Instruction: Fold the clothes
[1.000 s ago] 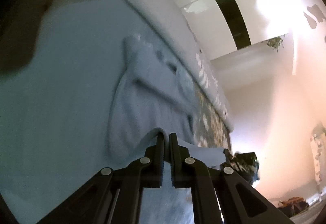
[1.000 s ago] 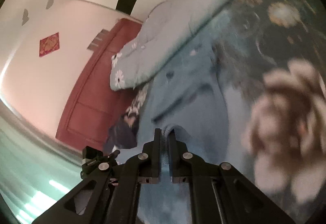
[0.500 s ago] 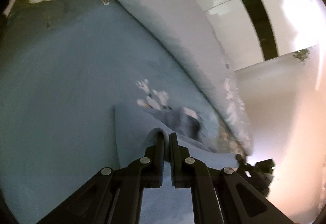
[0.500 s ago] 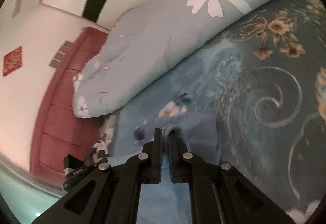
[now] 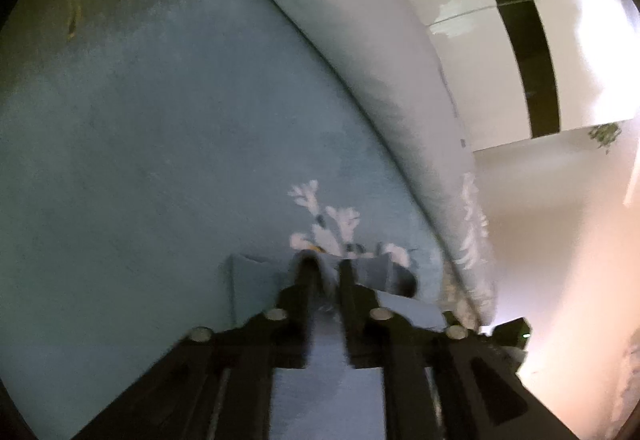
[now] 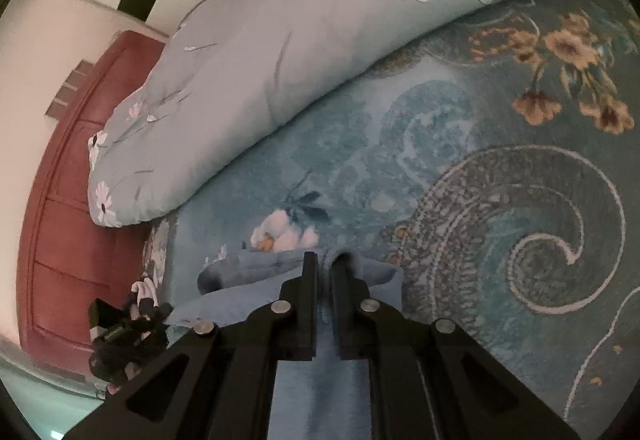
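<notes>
A blue garment (image 5: 256, 280) lies on the patterned teal bed cover (image 5: 160, 160), its near part doubled over. My left gripper (image 5: 325, 266) is shut on a fold of its edge, and cloth shows between the fingers. In the right wrist view the same garment (image 6: 256, 268) ends just ahead of the fingertips. My right gripper (image 6: 325, 260) is shut on its edge, low over the bed cover (image 6: 480, 200). The rest of the garment runs under both grippers, out of sight.
A rolled light-blue floral quilt (image 5: 380, 60) lies along the bed just beyond the garment; it shows again in the right wrist view (image 6: 300, 40). A red wooden panel (image 6: 60, 220) stands past the bed's left edge. The other gripper's dark body (image 6: 124, 336) sits by that edge.
Both grippers carried the garment's edge forward toward the quilt and down to the bed. The spread garment seen ahead a second ago is now mostly under the grippers.
</notes>
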Motion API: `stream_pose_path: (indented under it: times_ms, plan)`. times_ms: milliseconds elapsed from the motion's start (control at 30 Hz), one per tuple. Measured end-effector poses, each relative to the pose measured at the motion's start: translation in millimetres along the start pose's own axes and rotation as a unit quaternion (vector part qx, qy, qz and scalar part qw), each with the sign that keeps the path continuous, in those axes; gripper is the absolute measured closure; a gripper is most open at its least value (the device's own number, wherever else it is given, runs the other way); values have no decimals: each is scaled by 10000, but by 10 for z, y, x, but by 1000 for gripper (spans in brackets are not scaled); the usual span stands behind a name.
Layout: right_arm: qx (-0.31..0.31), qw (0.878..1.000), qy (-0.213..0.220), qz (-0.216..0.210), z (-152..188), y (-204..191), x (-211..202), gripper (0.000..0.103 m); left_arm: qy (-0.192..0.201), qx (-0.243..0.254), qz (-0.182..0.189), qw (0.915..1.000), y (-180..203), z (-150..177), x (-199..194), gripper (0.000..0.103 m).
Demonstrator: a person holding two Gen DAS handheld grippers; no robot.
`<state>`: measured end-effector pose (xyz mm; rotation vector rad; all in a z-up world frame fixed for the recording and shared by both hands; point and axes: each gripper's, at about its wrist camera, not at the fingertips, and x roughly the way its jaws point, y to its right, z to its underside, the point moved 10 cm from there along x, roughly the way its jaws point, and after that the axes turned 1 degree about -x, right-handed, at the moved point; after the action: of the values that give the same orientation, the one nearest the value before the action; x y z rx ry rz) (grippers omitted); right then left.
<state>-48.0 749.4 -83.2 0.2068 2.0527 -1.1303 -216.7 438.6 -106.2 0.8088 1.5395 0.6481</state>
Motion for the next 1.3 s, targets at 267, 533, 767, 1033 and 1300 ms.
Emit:
stream_pose_path:
  times_ms: [267, 533, 767, 1033, 1300]
  plan:
    - [-318, 9988, 293, -208, 52, -170, -396, 43, 223, 496, -222, 9983, 162, 236, -476, 44]
    - [-673, 9963, -97, -534, 928, 113, -722, 43, 8, 635, -492, 9968, -339, 1141, -659, 41]
    - [-754, 9951, -337, -544, 1375, 164, -701, 59, -196, 545, -522, 9970, -419, 1499, -540, 41]
    - [-897, 9955, -202, -218, 1331, 177, -817, 97, -138, 529, -558, 9969, -353, 1544, -518, 41]
    - [-692, 9974, 26, -180, 1243, 364, -955, 97, -84, 404, -473, 9980, -446, 1582, -583, 41]
